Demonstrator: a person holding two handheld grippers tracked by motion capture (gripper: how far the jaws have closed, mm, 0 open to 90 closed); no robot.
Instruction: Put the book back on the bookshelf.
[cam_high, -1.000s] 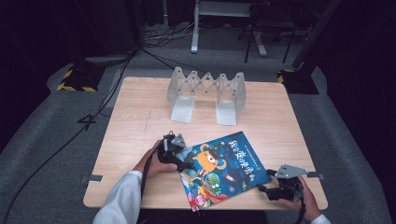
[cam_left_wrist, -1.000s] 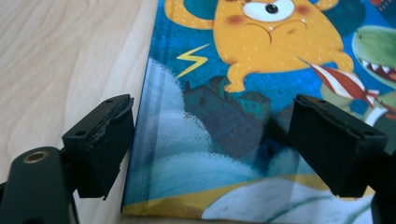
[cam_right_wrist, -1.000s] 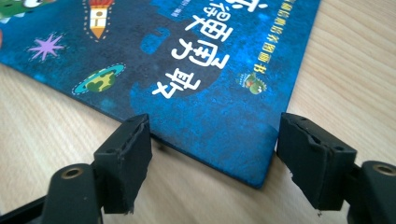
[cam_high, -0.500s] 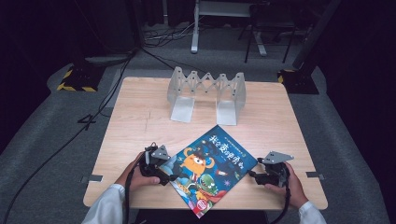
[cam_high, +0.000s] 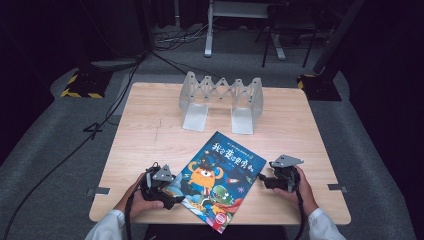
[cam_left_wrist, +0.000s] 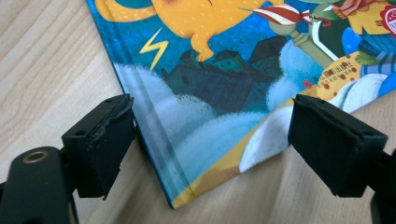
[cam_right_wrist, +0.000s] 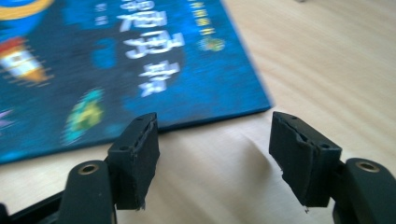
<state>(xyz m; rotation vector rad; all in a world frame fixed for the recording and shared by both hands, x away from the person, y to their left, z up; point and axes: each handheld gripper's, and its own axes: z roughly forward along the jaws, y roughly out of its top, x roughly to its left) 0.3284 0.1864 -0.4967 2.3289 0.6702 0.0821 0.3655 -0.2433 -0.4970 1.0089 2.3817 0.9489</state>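
Positioning step: we flank the blue picture book (cam_high: 220, 177) with left gripper (cam_left_wrist: 205, 154) and right gripper (cam_right_wrist: 212, 156), both spread; next we pinch its edges.

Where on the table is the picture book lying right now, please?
In the high view, the picture book lies skewed at the table's near edge, between both grippers, before the grey rack.
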